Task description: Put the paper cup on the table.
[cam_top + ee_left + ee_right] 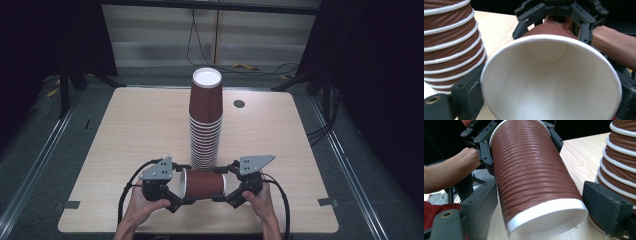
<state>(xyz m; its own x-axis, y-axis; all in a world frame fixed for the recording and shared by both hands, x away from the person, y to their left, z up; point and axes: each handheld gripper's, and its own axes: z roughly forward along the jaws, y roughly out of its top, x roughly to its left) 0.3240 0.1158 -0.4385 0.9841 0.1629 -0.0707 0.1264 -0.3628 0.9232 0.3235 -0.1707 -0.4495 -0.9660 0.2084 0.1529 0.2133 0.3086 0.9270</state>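
A brown ribbed paper cup (202, 183) lies on its side between my two grippers, near the table's front edge. My left gripper (181, 185) is shut on its wide white rim. In the left gripper view the open white mouth of the cup (549, 82) faces the camera, with a pad on each side of the rim. My right gripper (225, 186) is shut on the cup's base end. In the right gripper view the pads (482, 202) flank the cup (531, 177) at its bottom. Right behind stands a tall stack of upside-down brown cups (205, 120).
The wooden table (135, 130) has a round cable hole (239, 104) at the back right. The cup stack (449, 45) stands very near both grippers and rises at the right edge of the right gripper view (621, 157). Cables lie on the floor beyond the table.
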